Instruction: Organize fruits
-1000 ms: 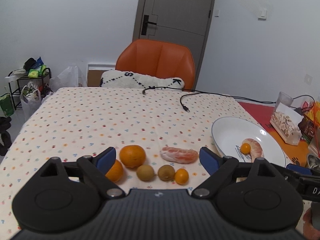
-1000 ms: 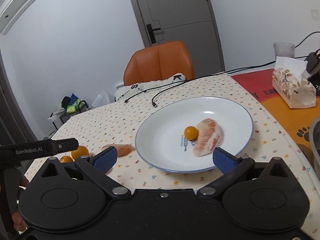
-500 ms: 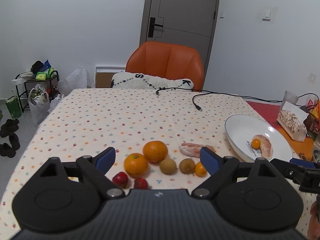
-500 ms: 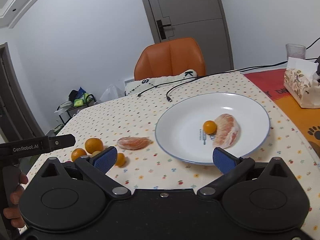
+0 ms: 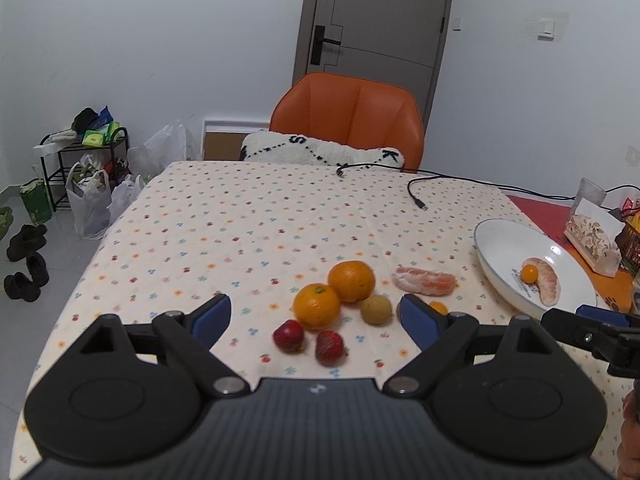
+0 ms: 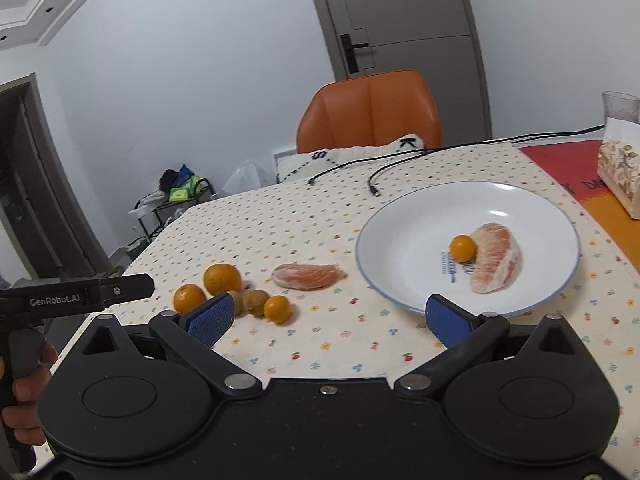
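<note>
Two oranges (image 5: 316,305) (image 5: 351,281), two red strawberries (image 5: 288,334) (image 5: 329,347), a brown kiwi (image 5: 376,309) and a peeled pomelo piece (image 5: 425,280) lie loose on the dotted tablecloth. My left gripper (image 5: 314,316) hangs open just above them, nothing between its blue pads. A white plate (image 6: 400,240) holds a small kumquat (image 6: 463,247) and a pomelo piece (image 6: 494,257). Another kumquat (image 6: 277,309) lies beside two kiwis (image 6: 256,302). My right gripper (image 6: 328,320) stands open and empty near the plate's front rim.
An orange chair (image 5: 347,120) with a white cushion stands at the table's far end. Black cables (image 5: 416,194) trail across the cloth. A tissue box (image 5: 594,240) and a glass sit at the right. A person's hand (image 6: 24,384) grips the left tool's handle.
Both grippers have drawn back toward the near edge, so the fruits sit further ahead. Two strawberries have come into the left wrist view. The loose fruits now show fully in the right wrist view.
</note>
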A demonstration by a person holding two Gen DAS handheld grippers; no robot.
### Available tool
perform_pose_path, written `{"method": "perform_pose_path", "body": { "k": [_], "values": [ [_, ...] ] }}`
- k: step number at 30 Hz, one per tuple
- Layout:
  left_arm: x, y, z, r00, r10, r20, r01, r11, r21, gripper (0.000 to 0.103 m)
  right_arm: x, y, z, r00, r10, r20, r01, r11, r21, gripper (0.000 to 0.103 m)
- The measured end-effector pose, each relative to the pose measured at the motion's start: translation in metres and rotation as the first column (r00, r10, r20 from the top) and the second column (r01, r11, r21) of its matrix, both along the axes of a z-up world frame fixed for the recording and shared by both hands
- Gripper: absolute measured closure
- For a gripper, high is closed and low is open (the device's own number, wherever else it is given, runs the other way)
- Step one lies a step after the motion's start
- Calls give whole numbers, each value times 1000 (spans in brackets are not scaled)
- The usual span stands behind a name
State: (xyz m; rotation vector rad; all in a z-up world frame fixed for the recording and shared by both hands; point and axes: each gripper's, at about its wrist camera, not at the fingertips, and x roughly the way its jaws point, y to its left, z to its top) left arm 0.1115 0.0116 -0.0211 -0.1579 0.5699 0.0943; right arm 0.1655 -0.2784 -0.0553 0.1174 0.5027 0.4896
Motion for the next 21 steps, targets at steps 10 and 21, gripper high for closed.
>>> {"method": "perform_pose_path", "body": {
  "k": [10,21],
  "values": [
    [-3,13,-9,1000,7,2,-7,1000,-18,16,-2,19,-3,998,70,-2,-70,998,-6,2],
    [4,14,-27,999,-21,-29,20,999,-45,40,10,34,-15,992,115,-48,-116,993,-7,32]
  ]
}}
